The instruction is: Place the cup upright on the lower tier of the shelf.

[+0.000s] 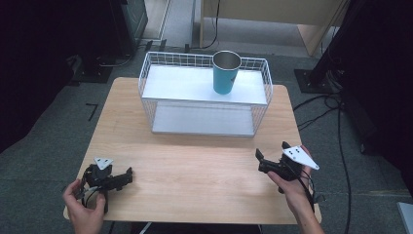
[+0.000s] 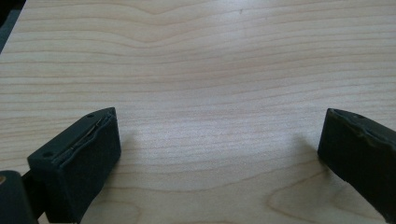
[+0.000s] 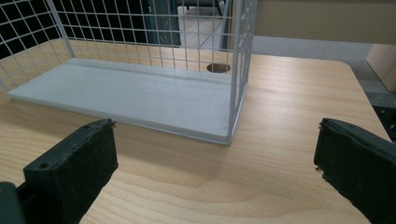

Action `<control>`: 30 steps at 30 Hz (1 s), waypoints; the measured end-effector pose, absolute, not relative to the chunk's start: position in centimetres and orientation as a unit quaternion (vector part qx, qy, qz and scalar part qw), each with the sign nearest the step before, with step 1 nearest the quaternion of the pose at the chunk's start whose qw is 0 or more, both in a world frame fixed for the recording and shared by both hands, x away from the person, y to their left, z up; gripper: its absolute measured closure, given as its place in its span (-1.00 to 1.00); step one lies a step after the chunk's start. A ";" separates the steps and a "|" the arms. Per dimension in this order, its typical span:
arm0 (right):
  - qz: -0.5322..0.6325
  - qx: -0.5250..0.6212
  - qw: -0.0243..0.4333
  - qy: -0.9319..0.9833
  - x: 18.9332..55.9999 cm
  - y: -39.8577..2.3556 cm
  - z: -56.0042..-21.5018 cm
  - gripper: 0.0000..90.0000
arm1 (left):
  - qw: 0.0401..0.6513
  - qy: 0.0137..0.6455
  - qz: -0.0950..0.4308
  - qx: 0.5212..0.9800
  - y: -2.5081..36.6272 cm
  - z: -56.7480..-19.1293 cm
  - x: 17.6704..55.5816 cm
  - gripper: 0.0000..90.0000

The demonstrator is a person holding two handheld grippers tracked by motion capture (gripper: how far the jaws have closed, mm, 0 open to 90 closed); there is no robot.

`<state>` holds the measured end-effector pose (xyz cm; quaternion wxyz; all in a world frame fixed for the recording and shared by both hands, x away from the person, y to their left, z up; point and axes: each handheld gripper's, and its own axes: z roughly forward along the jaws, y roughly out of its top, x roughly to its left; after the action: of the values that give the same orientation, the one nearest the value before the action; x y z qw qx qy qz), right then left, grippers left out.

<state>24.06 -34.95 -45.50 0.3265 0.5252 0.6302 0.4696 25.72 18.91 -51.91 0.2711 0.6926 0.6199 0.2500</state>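
Note:
A teal cup with a metal inside stands upright on the top shelf of a white wire rack at the back of the wooden table. My left gripper rests low over the front left corner, its jaws wide apart, with bare wood between them in the left gripper view. My right gripper hovers at the front right, open and empty. In the right gripper view it faces the rack's lower shelf and right corner post.
Behind the rack's right end there is a round hole in the tabletop. Cables lie on the grey floor to the right. Dark equipment and a wooden cabinet stand beyond the table.

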 end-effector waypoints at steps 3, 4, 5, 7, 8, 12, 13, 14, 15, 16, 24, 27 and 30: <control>0.466 0.531 0.324 0.629 23.7 -35.4 -45.9 -1.00 | 0.271 0.620 0.250 0.693 18.9 -51.9 25.7 -1.00; 0.465 0.532 0.325 0.629 23.6 -35.5 -46.1 -1.00 | 0.271 0.620 0.250 0.693 18.9 -51.9 25.7 -1.00; 0.464 0.534 0.324 0.628 23.5 -35.6 -46.2 -1.00 | 0.271 0.620 0.250 0.693 18.9 -51.9 25.7 -1.00; 0.463 0.538 0.323 0.626 23.2 -36.0 -46.5 -1.00 | 0.271 0.620 0.250 0.693 18.9 -51.9 25.7 -1.00; 0.462 0.540 0.323 0.625 23.1 -36.2 -46.7 -1.00 | 0.271 0.620 0.250 0.693 18.9 -51.9 25.7 -1.00; 0.455 0.552 0.321 0.621 22.6 -37.0 -47.6 -1.00 | 0.271 0.620 0.250 0.692 18.9 -51.9 25.7 -1.00; 0.453 0.554 0.320 0.620 22.4 -37.2 -47.7 -1.00 | 0.271 0.620 0.250 0.693 18.9 -51.9 25.7 -1.00; 0.451 0.557 0.320 0.620 22.3 -37.4 -47.9 -1.00 | 0.271 0.620 0.250 0.693 18.9 -51.9 25.7 -1.00; 0.450 0.558 0.320 0.619 22.2 -37.5 -48.0 -1.00 | 0.271 0.620 0.250 0.693 18.9 -51.9 25.7 -1.00; 0.449 0.561 0.319 0.618 22.0 -37.8 -48.2 -1.00 | 0.271 0.620 0.250 0.693 18.9 -51.9 25.7 -1.00; 0.430 0.576 0.317 0.619 21.1 -39.0 -49.5 -1.00 | 0.271 0.620 0.250 0.693 18.9 -51.9 25.7 -1.00; 0.424 0.578 0.316 0.622 20.7 -39.4 -49.8 -1.00 | 0.271 0.620 0.250 0.693 18.9 -51.9 25.7 -1.00; 0.417 0.582 0.315 0.623 20.2 -39.8 -50.2 -1.00 | 0.271 0.620 0.250 0.693 18.9 -51.9 25.7 -1.00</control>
<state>20.22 -39.83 -50.23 0.3147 0.5815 0.6233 0.4174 25.72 18.91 -51.91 0.2711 0.6926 0.6199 0.2502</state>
